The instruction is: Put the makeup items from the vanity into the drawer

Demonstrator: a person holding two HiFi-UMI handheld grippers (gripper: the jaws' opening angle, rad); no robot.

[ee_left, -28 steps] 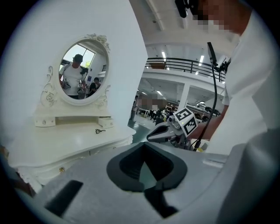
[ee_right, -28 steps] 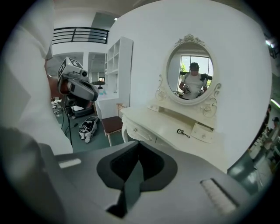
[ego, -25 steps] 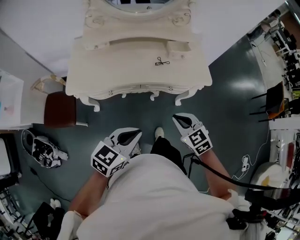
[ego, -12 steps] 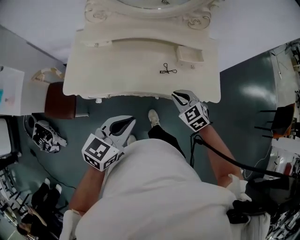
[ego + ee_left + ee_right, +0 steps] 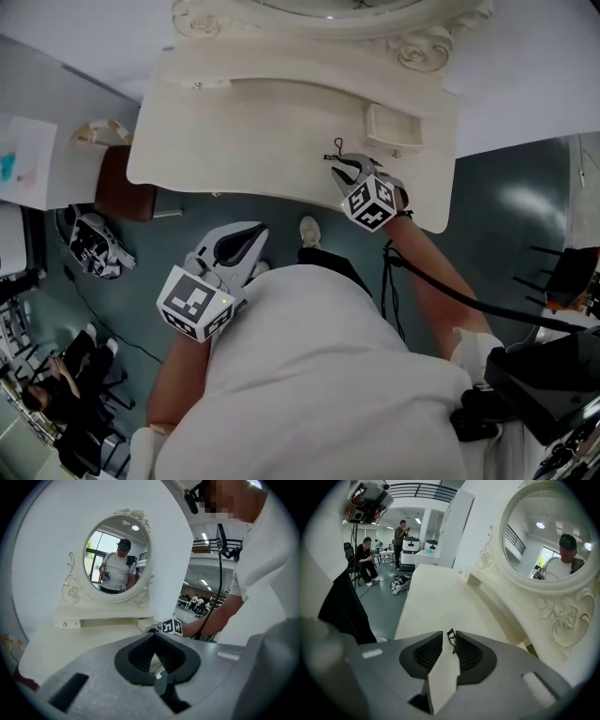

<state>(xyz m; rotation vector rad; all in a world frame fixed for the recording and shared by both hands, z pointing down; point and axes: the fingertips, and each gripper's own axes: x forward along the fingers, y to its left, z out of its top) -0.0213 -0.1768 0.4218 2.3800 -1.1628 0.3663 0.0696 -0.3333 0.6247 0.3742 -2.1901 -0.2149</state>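
Note:
A small black eyelash curler (image 5: 335, 150) lies on the cream vanity top (image 5: 244, 141), just left of a little drawer box (image 5: 386, 127). My right gripper (image 5: 343, 169) hovers over the vanity's right part, open by a narrow gap, its tips right at the curler. In the right gripper view the curler (image 5: 451, 638) shows between the tips of the right gripper (image 5: 449, 644), resting on the tabletop. My left gripper (image 5: 251, 234) hangs in front of the vanity over the floor. The left gripper view shows the left gripper (image 5: 153, 639) with tips together and nothing held.
An oval mirror (image 5: 117, 557) stands at the back of the vanity. A brown stool (image 5: 122, 187) sits at the vanity's left end, with a bag (image 5: 89, 248) on the floor beside it. A black cable (image 5: 450, 295) trails from my right arm. People sit at the lower left (image 5: 56, 384).
My right gripper has moved forward from the floor side onto the vanity top, up to the eyelash curler. The left gripper has stayed low in front of the vanity.

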